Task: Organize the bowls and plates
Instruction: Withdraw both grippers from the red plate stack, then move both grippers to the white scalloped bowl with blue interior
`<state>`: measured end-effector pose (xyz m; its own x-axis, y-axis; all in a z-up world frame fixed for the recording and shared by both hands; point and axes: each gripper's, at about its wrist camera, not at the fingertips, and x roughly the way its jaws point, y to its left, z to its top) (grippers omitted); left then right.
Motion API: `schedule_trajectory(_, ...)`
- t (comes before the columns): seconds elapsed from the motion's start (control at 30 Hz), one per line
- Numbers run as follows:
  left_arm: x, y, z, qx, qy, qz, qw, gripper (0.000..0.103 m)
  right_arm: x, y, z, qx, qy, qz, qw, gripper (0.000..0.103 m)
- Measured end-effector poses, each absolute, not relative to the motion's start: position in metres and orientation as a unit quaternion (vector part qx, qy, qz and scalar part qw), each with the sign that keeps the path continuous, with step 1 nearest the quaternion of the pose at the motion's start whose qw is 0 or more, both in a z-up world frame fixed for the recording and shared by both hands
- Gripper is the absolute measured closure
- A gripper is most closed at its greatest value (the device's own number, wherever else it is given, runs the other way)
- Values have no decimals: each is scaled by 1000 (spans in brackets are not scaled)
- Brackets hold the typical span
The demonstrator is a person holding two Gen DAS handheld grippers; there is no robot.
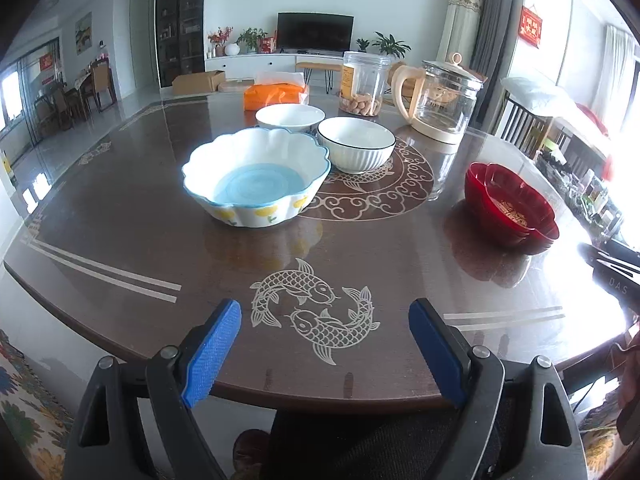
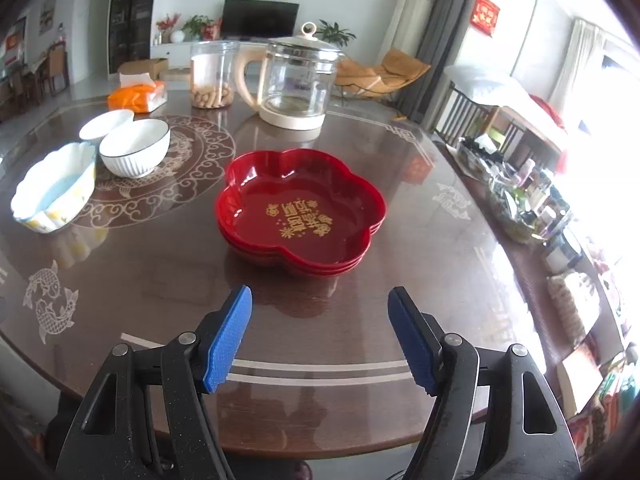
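Observation:
A scalloped white bowl with a blue inside (image 1: 256,178) sits left of centre on the brown table (image 1: 120,216); it also shows in the right wrist view (image 2: 54,188). Behind it stand a ribbed white bowl with a dark rim (image 1: 356,144) (image 2: 135,147) and a plain white bowl (image 1: 290,117) (image 2: 106,122). A stack of red flower-shaped plates (image 2: 300,212) (image 1: 510,204) sits to the right. My left gripper (image 1: 324,344) is open and empty above the table's near edge. My right gripper (image 2: 320,336) is open and empty, just short of the red plates.
A glass kettle with a cream handle (image 2: 294,80), a clear jar of snacks (image 2: 210,76) and an orange tissue pack (image 2: 138,96) stand at the back of the table. A cluttered shelf (image 2: 532,208) runs along the right side.

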<state>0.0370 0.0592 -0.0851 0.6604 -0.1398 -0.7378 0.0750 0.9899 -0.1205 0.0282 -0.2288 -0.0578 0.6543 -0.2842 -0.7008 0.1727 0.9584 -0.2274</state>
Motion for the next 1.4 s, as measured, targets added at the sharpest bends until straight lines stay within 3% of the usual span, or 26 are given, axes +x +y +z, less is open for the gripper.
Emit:
schedule_trajectory(0.13,32,72,-93,-82,409,-61,907,17,24,-232,-51,-74,382,-143,910,29)
schedule_trajectory(0.37,18,90,-107,-70,426,-39,901,17,16,-224,-39,-95,356,-152,917,29)
schedule_trajectory(0.43,18,97,-108,-72,442,-36,893,17,3,-220,-27,-84,306,-150,936,29)
schedule_trajectory(0.5,21,107,-108,-69,455,-25,888,17,-24,-215,-5,-66,203,-151,965,27)
schedule_trajectory(0.53,22,113,-107,-67,454,-18,888,17,-32,-212,3,-61,165,-145,974,16)
schedule_trajectory(0.57,23,118,-105,-61,450,-8,891,17,-33,-208,5,-58,145,-127,980,13)
schedule_trajectory(0.6,25,125,-103,-51,446,9,894,17,-23,-203,3,-65,159,-103,980,12)
schedule_trajectory(0.73,50,155,-95,-32,451,34,891,17,42,-189,-48,-31,371,13,928,16)
schedule_trajectory(1.03,168,227,-82,-98,498,1,862,17,142,-130,-66,146,493,212,831,15)
schedule_trajectory(1.2,224,225,-90,-86,510,-6,856,18,211,-90,-77,161,531,199,808,15)
schedule_trajectory(1.27,240,223,-96,-87,517,-11,851,23,227,-80,-84,160,546,192,799,15)
schedule_trajectory(1.37,260,221,-107,-89,528,-13,844,35,245,-61,-98,152,565,179,791,28)
schedule_trajectory(1.4,264,221,-110,-92,531,-14,842,41,249,-58,-103,151,571,174,788,44)
